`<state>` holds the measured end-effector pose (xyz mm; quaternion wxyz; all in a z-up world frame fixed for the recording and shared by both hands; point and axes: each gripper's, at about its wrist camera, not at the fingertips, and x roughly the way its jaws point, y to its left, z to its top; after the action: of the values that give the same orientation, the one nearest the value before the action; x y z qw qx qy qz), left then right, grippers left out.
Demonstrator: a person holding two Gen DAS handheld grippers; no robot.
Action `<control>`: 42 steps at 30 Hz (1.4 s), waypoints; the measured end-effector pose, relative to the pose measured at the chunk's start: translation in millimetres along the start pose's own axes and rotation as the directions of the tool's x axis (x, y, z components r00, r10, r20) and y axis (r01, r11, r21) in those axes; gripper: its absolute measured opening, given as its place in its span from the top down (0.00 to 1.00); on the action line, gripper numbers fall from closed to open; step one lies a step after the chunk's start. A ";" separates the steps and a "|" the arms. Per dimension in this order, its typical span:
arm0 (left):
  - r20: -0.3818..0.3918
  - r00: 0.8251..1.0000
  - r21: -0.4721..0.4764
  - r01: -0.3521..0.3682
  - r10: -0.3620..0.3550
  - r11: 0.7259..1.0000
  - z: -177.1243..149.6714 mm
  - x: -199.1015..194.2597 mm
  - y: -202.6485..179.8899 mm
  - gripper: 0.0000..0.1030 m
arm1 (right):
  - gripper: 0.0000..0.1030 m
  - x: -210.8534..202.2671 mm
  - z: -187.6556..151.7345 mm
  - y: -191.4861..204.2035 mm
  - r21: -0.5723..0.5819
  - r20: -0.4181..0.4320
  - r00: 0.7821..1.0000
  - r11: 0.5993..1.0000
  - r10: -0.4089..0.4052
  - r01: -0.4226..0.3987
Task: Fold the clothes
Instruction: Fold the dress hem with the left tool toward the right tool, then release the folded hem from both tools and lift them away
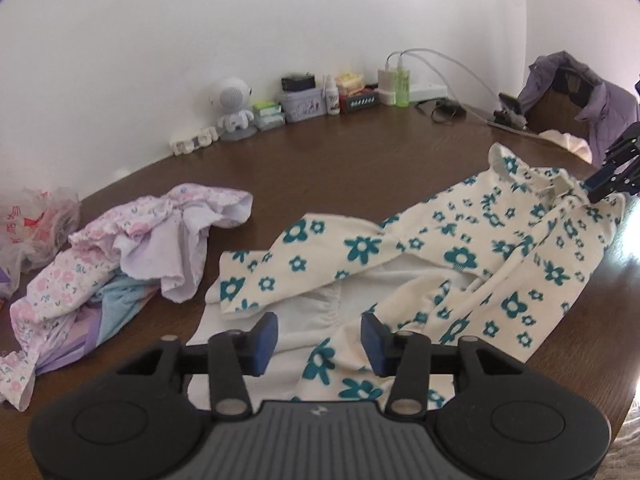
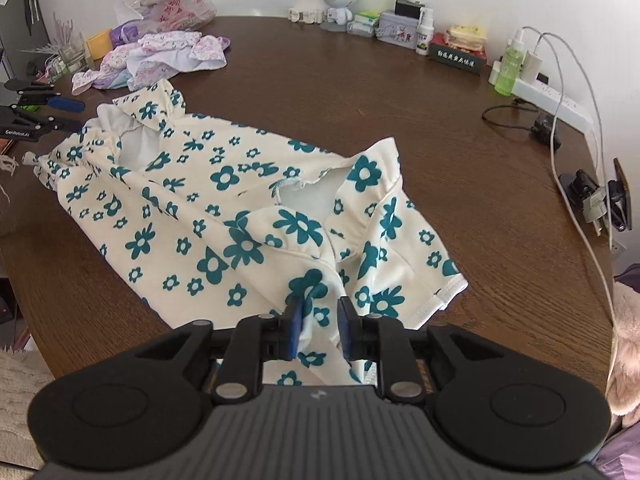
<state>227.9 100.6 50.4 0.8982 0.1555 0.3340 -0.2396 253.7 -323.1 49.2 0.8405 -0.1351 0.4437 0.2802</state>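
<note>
Flowered garment [image 2: 240, 216], cream with teal blooms, lies spread and rumpled across our dark wood table [image 2: 360, 104], white wall behind. Along the wall we see a small white robot figure [image 2: 340, 4], a lavender tin [image 2: 398, 28], a green bottle [image 2: 508, 66] and a white power strip [image 2: 556, 100] with cables. A heap of pink and lilac clothes [image 1: 120, 248] sits to the far left of the garment, apart from it. A purple jacket [image 1: 580, 96] hangs past the table's right end.

Left gripper [image 1: 319, 338]: fingers spread wide, hovering above the garment's waistband end, pinching nothing. Contact with cloth we cannot tell.

Right gripper [image 2: 319, 330]: fingers [image 2: 294, 332] drawn close with a fold of the garment bunched between them; the left pad presses cloth, the right pad's contact is unclear.

Both gripper bodies hide the near table edge. Labels on the wall clutter are too small for us to read.
</note>
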 end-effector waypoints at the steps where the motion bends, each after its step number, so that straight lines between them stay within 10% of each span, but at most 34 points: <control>1: 0.023 1.000 0.019 0.020 -0.021 1.000 2.0 -4.4 -7.2 0.56 | 0.73 -5.0 1.5 2.0 -0.005 0.019 1.000 1.000 -0.008 0.008; 5: 0.027 0.991 0.141 0.126 -0.131 0.982 5.2 -0.8 -48.9 0.53 | 0.47 -11.0 7.2 11.2 -0.054 0.062 0.998 0.999 0.000 0.004; 15: -0.006 0.935 0.301 0.340 -0.355 0.891 28.4 48.6 -95.2 0.38 | 0.48 10.2 -20.7 -25.7 0.065 -0.016 0.995 0.993 0.095 -0.093; 16: -0.032 0.927 0.312 0.364 -0.373 0.878 33.0 55.8 -99.7 0.41 | 0.50 9.1 -23.4 -25.3 0.061 -0.019 0.994 0.992 0.109 -0.108; 18: -0.098 0.905 0.325 0.422 -0.413 0.847 39.4 66.1 -107.0 1.00 | 0.76 3.2 -26.7 -18.0 0.015 -0.022 0.993 0.993 0.119 -0.119; 21: -0.132 0.884 0.324 0.467 -0.449 0.823 40.9 63.2 -108.0 0.99 | 0.95 -12.1 -29.2 -5.1 -0.069 -0.015 0.992 0.989 0.129 -0.130; 28: -0.197 0.831 0.325 0.557 -0.521 0.765 43.7 46.7 -102.8 0.99 | 0.95 -57.7 -35.6 2.2 -0.149 -0.036 0.967 0.956 0.252 -0.254; 36: -0.217 0.880 0.208 0.465 -0.423 0.860 60.1 103.4 -94.0 0.93 | 0.94 -20.1 -40.5 -21.1 -0.003 -0.071 0.969 0.972 0.236 -0.237; 42: -0.119 0.914 0.089 0.398 -0.387 0.913 56.7 96.0 -66.4 0.66 | 0.65 -23.9 -41.7 -35.0 0.083 0.006 0.981 0.978 0.193 -0.193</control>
<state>285.8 -11.3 19.0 0.8039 0.1465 0.3888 -0.4256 235.8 -379.6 44.3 0.8137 -0.0564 0.4670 0.3414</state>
